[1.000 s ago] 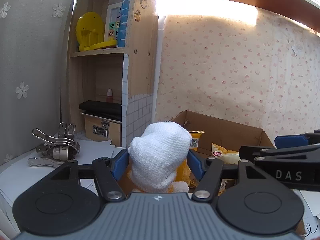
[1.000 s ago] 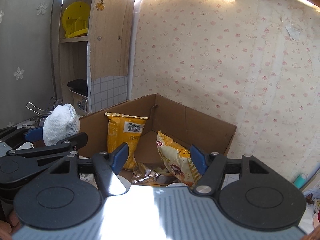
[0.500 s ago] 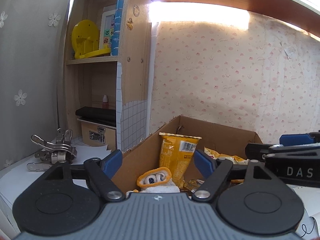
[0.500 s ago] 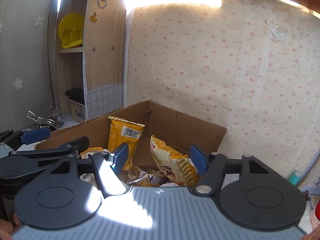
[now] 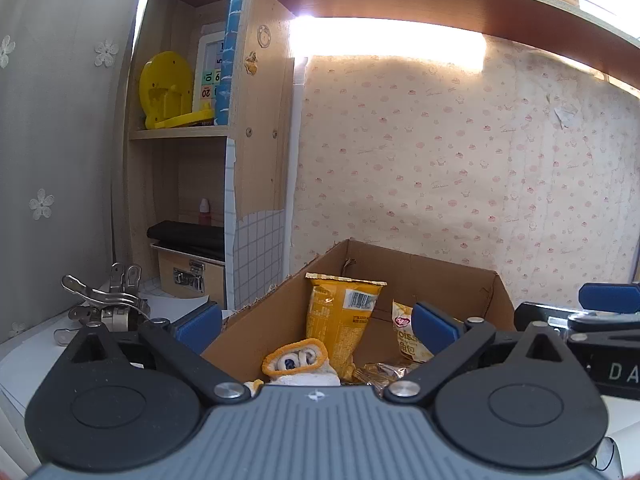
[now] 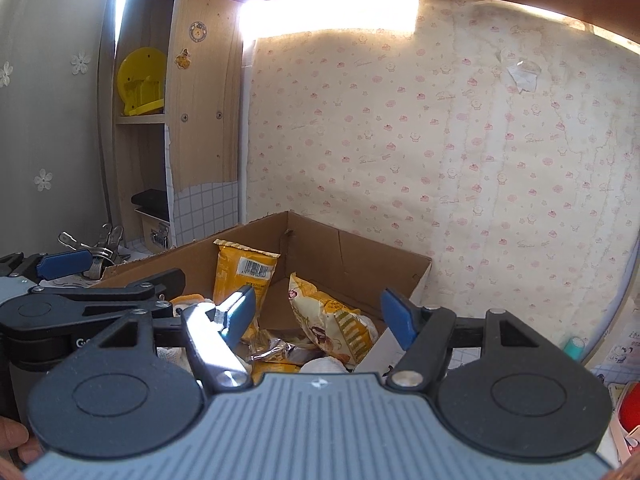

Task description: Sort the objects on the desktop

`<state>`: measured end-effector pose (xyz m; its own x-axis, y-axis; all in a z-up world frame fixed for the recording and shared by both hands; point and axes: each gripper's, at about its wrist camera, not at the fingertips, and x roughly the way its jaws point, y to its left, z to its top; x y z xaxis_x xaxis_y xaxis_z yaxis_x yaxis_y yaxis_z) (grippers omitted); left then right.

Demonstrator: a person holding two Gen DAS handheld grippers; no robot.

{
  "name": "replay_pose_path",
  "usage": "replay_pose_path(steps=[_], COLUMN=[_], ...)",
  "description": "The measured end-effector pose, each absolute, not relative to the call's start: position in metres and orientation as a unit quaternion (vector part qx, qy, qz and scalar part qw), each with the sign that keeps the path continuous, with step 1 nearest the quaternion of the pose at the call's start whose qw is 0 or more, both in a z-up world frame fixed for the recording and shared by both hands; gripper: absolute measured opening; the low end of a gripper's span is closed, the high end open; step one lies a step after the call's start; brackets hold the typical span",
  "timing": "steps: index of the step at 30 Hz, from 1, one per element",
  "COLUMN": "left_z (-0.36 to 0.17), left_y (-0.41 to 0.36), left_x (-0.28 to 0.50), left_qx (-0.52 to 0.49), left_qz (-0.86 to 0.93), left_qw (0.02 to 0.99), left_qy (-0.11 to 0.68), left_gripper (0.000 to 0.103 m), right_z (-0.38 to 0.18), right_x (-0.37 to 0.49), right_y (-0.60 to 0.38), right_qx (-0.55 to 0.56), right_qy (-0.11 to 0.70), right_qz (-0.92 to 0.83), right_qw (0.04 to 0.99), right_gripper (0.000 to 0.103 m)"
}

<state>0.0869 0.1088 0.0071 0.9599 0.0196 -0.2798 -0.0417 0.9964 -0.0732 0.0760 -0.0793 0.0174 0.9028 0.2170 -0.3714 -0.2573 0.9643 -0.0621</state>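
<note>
Above the cardboard box (image 5: 448, 280), the left claw (image 5: 316, 326) is spreading wide, empty; the white-and-orange sock (image 5: 298, 362) lies inside the box. The right claw (image 6: 318, 314) is opening too, empty. Only the left view shows the sock's orange cuff.

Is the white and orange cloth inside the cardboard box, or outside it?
Inside. The white and orange cloth lies within the walls of the cardboard box, beside the yellow snack bag, free of any gripper.
</note>
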Motion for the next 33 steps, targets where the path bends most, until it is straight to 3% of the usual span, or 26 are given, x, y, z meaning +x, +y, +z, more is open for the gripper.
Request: replay_pose_path(steps=[33], left_z=[0.017], left_y=[0.098], left_x=[0.082], left_qx=[-0.032], left_qz=[0.022], left_qw=[0.987], left_qy=[0.155], left_gripper=[0.103], right_z=[0.020], right_x=[0.041], right_y=[-0.112], right_qx=[-0.033], right_qy=[0.169], right_qz=[0.097], right_qw=[0.980], right_gripper=[0.072])
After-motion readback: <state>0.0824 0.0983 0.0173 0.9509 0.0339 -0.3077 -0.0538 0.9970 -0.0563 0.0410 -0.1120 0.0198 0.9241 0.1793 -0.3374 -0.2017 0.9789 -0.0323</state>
